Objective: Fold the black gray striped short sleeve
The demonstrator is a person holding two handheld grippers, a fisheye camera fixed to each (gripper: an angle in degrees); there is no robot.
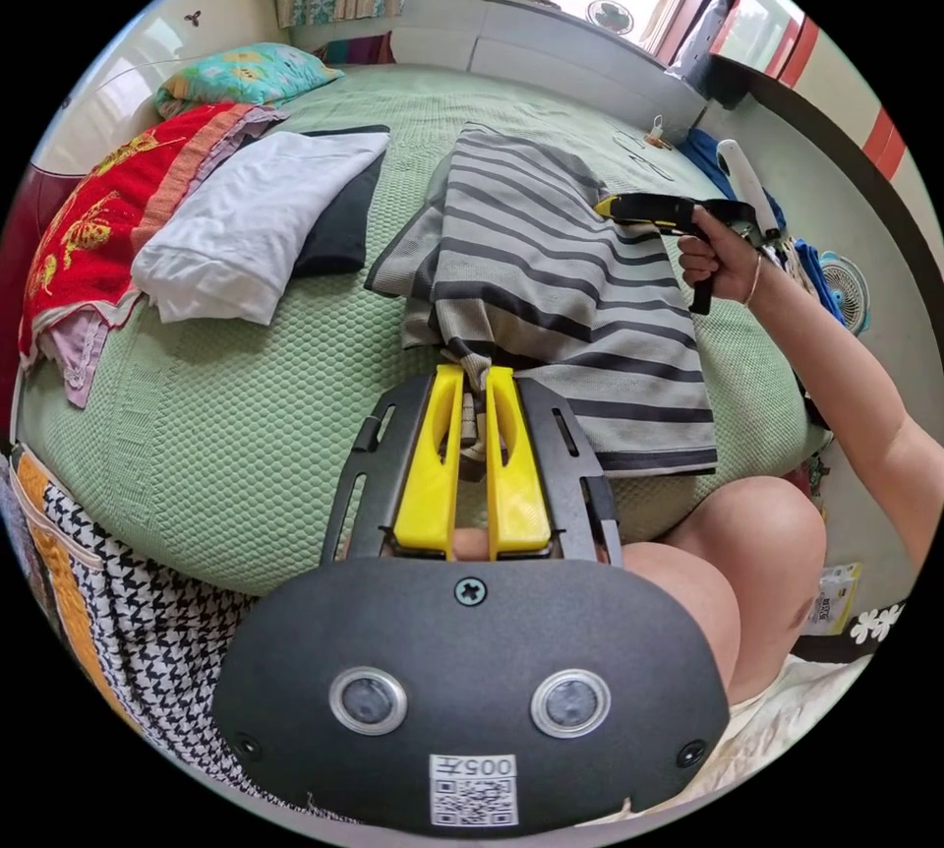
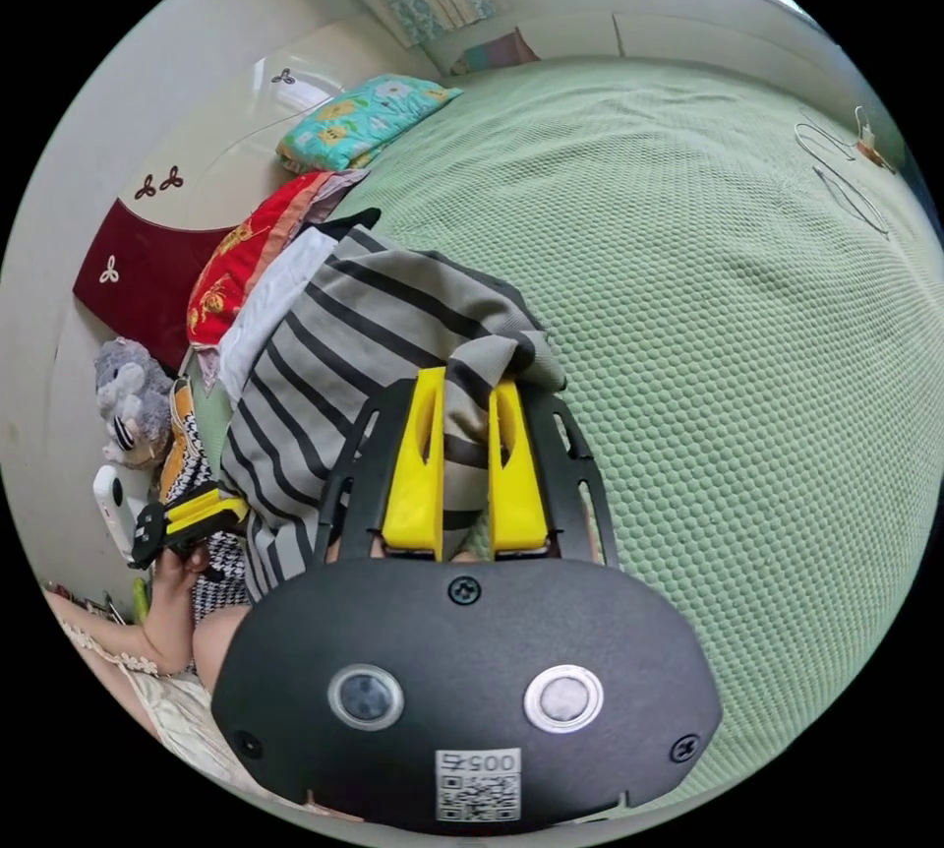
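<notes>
**Fold under way, both corners gripped**

Striped short sleeve (image 1: 551, 297) spread on the green bed cover (image 1: 246, 415), near the bed's edge by the person's knee. Left gripper (image 1: 475, 395) nearly closed, both yellow jaws pinching a bunched corner of the fabric. Right gripper (image 2: 464, 410) likewise clamped on a gathered fold, cloth running between its jaws; seen also in the left gripper view, held in a hand (image 1: 713, 258) over the garment's far side. Judged partly done: one side apparently doubled over, no neat final packet yet. Folded white and dark clothes (image 1: 256, 218) lying beside
</notes>
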